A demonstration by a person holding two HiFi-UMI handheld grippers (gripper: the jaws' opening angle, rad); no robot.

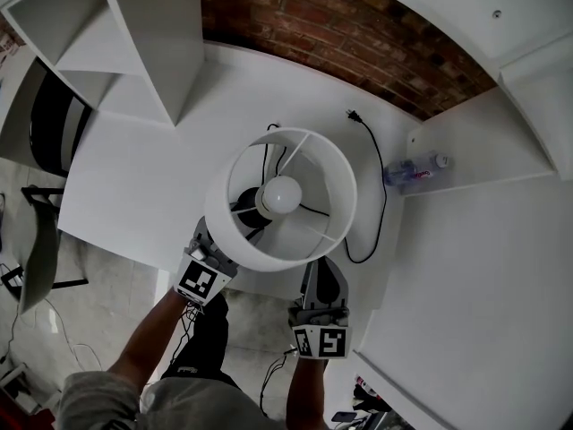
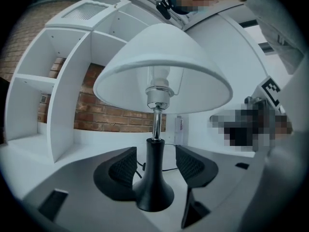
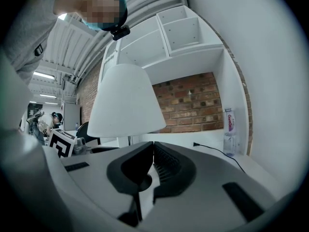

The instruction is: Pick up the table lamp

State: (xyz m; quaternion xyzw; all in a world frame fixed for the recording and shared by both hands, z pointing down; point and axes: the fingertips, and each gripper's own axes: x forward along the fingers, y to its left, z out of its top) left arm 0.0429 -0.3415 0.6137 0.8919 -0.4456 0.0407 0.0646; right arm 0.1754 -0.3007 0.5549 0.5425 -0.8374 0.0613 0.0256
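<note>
My left gripper (image 2: 157, 166) has jaws spread round the lamp (image 2: 159, 76); I'd grab its hard black stem (image 2: 154, 156). It looks tippy. My right gripper (image 3: 150, 163) has jaws pressed together.

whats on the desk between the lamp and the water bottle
Only the loose black power cord on the white desk; the head view shows it.

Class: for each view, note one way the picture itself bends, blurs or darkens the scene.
Head view: fisheye bows the straight edges of the shelf unit. Left gripper view: black round vignette, lampshade bulging, mosaic patches. Right gripper view: same vignette; the wall beside the bottle curves.
</note>
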